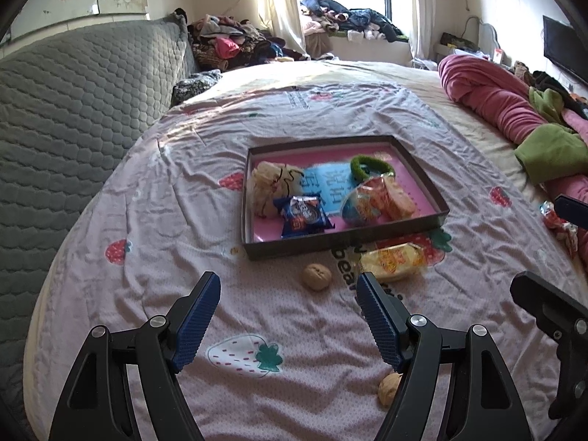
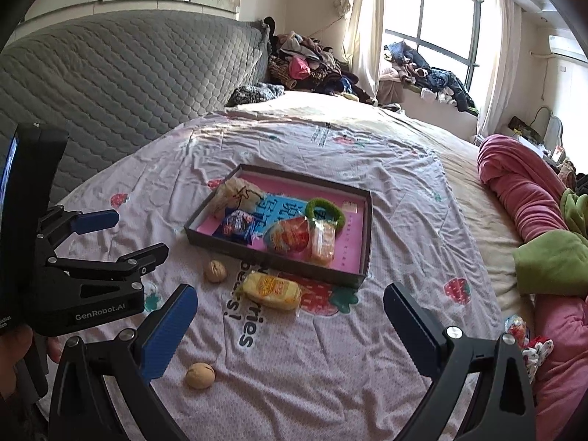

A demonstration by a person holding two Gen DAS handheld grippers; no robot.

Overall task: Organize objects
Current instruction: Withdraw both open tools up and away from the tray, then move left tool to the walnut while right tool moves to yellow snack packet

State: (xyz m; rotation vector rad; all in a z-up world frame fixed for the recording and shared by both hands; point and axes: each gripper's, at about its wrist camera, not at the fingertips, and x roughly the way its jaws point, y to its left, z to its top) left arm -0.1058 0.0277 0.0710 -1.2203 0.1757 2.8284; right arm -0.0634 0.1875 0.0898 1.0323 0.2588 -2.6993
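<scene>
A dark shallow box (image 1: 345,248) (image 2: 272,257) with a pink floor lies on the strawberry-print bedsheet. Inside are a cream pouch (image 1: 266,183), a blue snack packet (image 1: 305,217), a green ring (image 1: 371,167) and orange-wrapped snacks (image 1: 382,198). In front of the box lie a yellow wrapped bun (image 1: 391,262) (image 2: 272,290) and a walnut (image 1: 316,276) (image 2: 215,271). A second walnut (image 1: 389,389) (image 2: 200,375) lies nearer. My left gripper (image 1: 288,286) (image 2: 136,233) stands open and empty just short of the first walnut. My right gripper (image 2: 290,301) is open, empty, with the bun between and beyond its fingertips.
A grey quilted headboard (image 1: 73,110) rises on the left. Rolled pink and green bedding (image 1: 514,110) (image 2: 533,202) lies along the right edge, with small wrapped items (image 2: 522,334) beside it. Clothes are piled by the window (image 1: 349,18) at the back.
</scene>
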